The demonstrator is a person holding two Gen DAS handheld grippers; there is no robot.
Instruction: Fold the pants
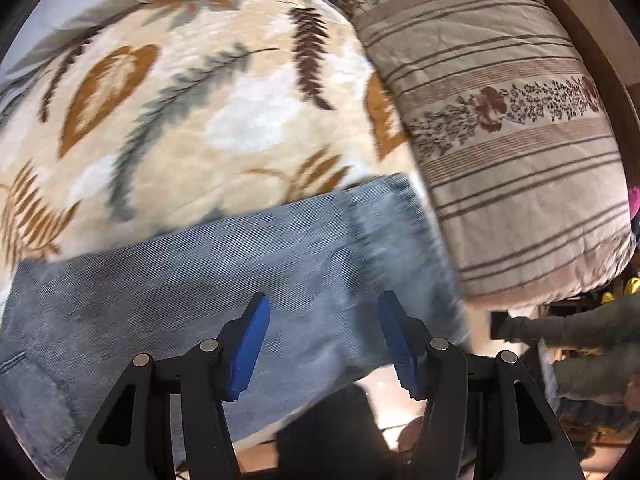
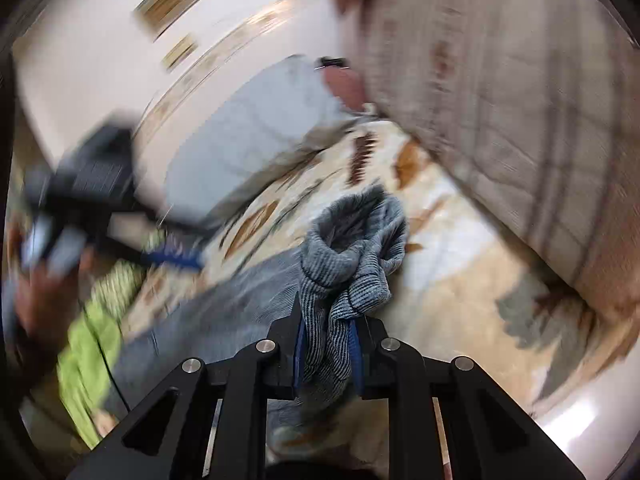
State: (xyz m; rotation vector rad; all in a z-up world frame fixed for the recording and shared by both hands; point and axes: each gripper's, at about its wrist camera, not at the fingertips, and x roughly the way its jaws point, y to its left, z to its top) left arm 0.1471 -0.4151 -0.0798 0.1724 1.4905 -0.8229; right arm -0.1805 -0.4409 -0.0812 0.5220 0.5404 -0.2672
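Light blue jeans (image 1: 200, 280) lie spread on a leaf-patterned blanket (image 1: 200, 100). My left gripper (image 1: 323, 300) hovers above them, its blue pads wide apart and holding nothing. In the right wrist view my right gripper (image 2: 328, 320) is shut on a bunched, lifted end of the jeans (image 2: 352, 240), and the cloth stands up in folds between the pads. The rest of the jeans (image 2: 224, 304) trails down to the left on the blanket. The left gripper (image 2: 172, 258) shows there too, blurred, at the left with a hand behind it.
A striped, flowered pillow (image 1: 500, 120) lies on the right, close to the jeans' edge. A pale grey cushion or cloth (image 2: 248, 136) sits at the far side of the bed. Green fabric (image 2: 88, 336) is at the lower left. A person's grey sleeve (image 1: 580, 332) is at the right.
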